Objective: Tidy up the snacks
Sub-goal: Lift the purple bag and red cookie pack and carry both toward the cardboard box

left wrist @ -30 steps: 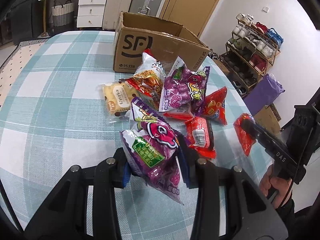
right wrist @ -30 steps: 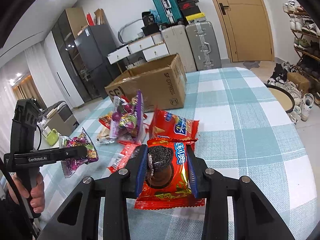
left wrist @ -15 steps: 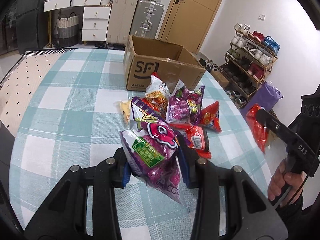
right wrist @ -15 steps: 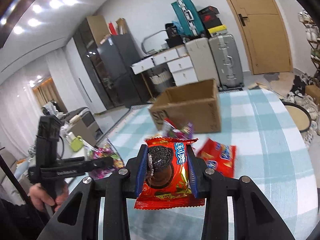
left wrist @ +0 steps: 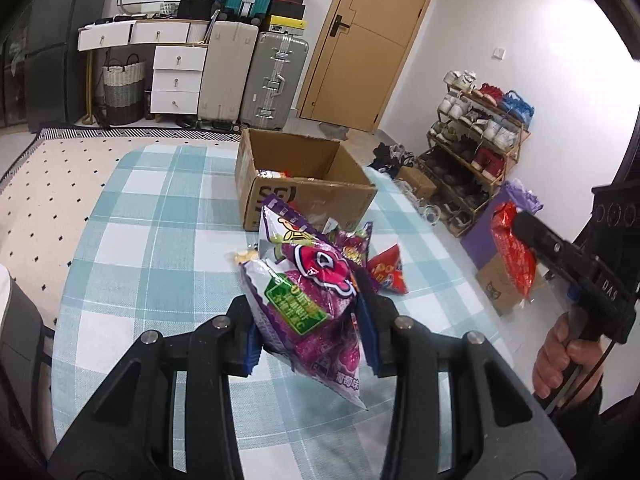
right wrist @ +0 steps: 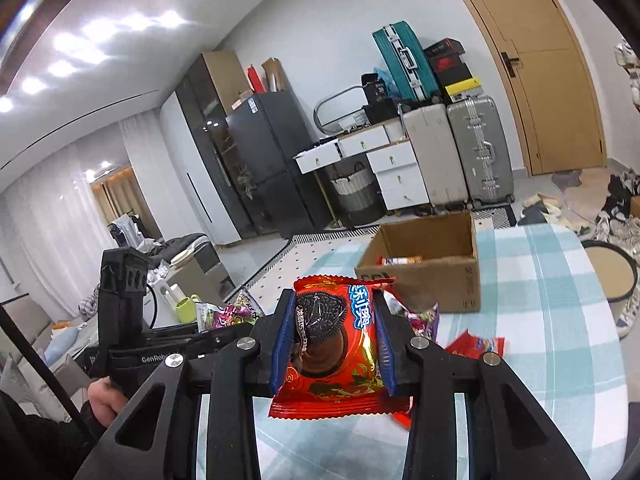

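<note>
Left gripper (left wrist: 308,336) – jaws clamped on a purple grape-candy bag (left wrist: 308,300), held above the checked table (left wrist: 152,240). Right gripper (right wrist: 332,344) – jaws clamped on a red cookie packet (right wrist: 332,344), near the open cardboard box (right wrist: 432,276).

purple candy bag (left wrist: 312,304) | red cookie packet (right wrist: 336,344) | teal-white checked tablecloth (left wrist: 160,216)

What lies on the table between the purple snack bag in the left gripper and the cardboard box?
In the left wrist view, loose snack packets lie between the purple snack bag and the cardboard box.
</note>
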### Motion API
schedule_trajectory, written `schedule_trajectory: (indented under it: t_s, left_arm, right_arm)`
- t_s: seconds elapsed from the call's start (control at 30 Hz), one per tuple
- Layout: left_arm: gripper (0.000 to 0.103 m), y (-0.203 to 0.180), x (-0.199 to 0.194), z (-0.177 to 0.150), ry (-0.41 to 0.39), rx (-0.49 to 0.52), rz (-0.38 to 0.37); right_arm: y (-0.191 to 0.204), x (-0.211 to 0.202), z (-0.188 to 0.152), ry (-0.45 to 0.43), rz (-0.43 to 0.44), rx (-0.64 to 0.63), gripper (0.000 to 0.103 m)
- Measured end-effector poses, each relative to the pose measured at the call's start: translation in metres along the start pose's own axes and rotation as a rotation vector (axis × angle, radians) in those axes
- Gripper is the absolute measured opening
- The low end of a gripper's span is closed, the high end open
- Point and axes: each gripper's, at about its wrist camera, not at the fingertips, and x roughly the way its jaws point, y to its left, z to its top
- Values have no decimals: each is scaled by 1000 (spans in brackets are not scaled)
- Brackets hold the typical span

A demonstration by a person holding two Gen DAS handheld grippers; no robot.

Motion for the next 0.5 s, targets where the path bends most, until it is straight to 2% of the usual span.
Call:
schedule_trajectory:
  t_s: [0.07, 0.2, 0.4, 0.5]
  left_arm:
    - [36, -1, -11, 12, -16, -3, -13]
    - [36, -15, -32, 42, -78, 41, 8]
    - [36, -28, -46, 82, -73, 71, -32]
    - [36, -35, -46, 102, -71, 105, -18]
  right_arm:
    - [5, -3, 7, -4, 2, -13, 36]
    - [15, -8, 23, -15, 5, -40, 36]
    - [24, -6, 52, -19, 9, -83, 36]
    - [26, -1, 66, -15, 6, -103, 36]
